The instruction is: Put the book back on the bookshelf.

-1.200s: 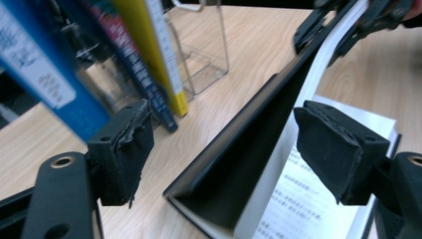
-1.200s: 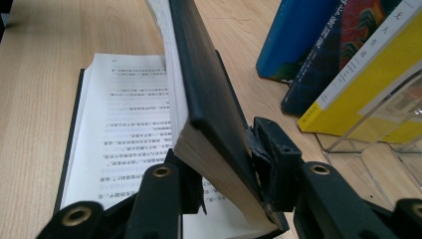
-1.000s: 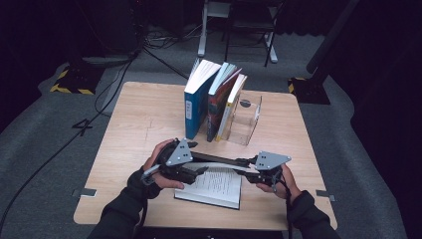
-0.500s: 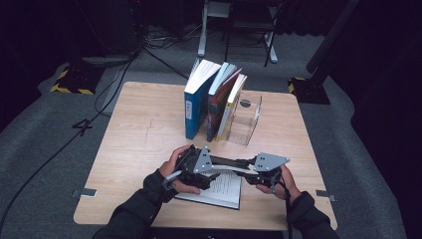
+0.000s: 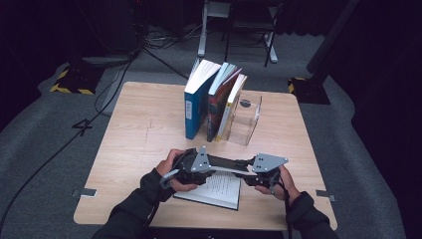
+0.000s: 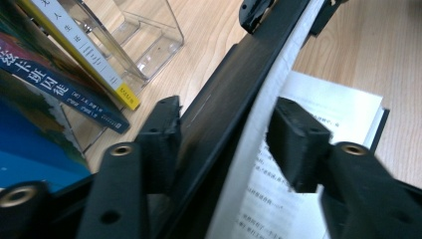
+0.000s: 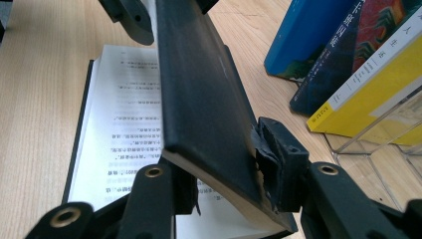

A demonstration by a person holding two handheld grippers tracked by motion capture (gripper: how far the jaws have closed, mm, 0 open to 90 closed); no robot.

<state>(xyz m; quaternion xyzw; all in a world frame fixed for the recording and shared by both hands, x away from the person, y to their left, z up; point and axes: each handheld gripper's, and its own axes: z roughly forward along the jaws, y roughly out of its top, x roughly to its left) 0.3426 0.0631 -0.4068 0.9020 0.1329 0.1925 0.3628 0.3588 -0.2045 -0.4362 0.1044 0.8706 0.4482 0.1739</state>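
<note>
An open black-covered book (image 5: pixel 219 188) lies near the table's front edge, one half flat with printed pages (image 7: pixel 124 114) facing up. Its other half (image 5: pixel 230 165) stands raised on edge, black cover (image 6: pixel 234 99) towards the standing books. My left gripper (image 5: pixel 214 168) (image 6: pixel 230 137) has just been closing, and its pads now press on this raised half, one on the cover, one on the pages. From the other end my right gripper (image 5: pixel 250 173) (image 7: pixel 231 174) is shut on the same half.
Behind the open book, a blue book (image 5: pixel 196 102), a dark patterned book (image 5: pixel 219 102) and a yellow book (image 5: pixel 234 102) lean upright against a clear acrylic stand (image 5: pixel 245 120). Bare wooden table (image 5: pixel 139 129) lies to the left. Chair legs and cables sit on the floor beyond.
My left hand has slid right along the raised half towards the right gripper, and its jaws have narrowed onto it. The right gripper has kept still.
</note>
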